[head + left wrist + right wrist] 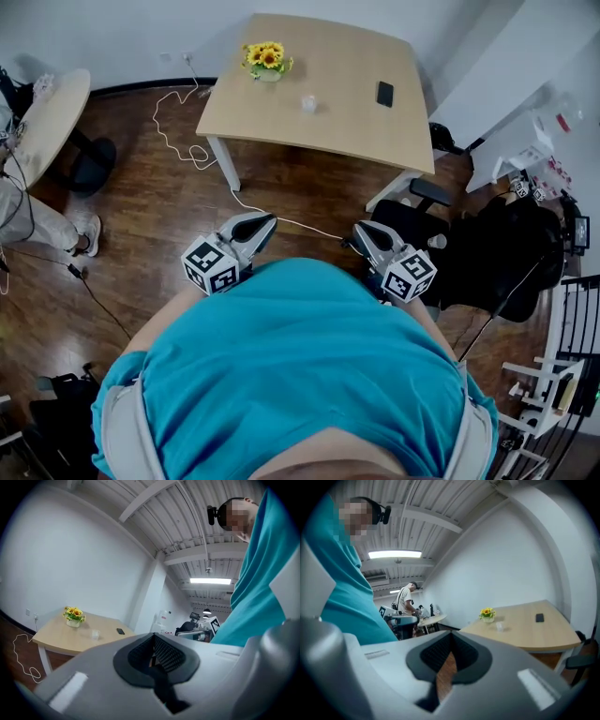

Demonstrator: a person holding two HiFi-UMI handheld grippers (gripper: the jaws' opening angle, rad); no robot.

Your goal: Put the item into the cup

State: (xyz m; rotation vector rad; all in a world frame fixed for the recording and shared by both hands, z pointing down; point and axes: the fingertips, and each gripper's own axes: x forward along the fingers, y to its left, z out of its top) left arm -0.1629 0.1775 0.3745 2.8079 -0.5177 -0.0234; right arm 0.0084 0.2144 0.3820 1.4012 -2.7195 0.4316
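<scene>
A small clear cup (pixel 308 103) stands near the middle of the light wooden table (pixel 347 131), far ahead of me. To its right lies a flat black item (pixel 385 93). The left gripper view shows the cup (pixel 95 634) and the black item (pixel 120 631) small and distant; so does the right gripper view, with cup (pixel 500 626) and item (pixel 539 618). My left gripper (pixel 262 223) and right gripper (pixel 361 231) are held close against my teal shirt, well short of the table. Both are shut with nothing between the jaws.
A pot of yellow flowers (pixel 266 59) stands at the table's far left. A white cable (pixel 178 122) loops over the wooden floor. A black office chair (pixel 450 248) stands right of me. A round table (pixel 47 112) and a seated person (pixel 23 211) are at the left.
</scene>
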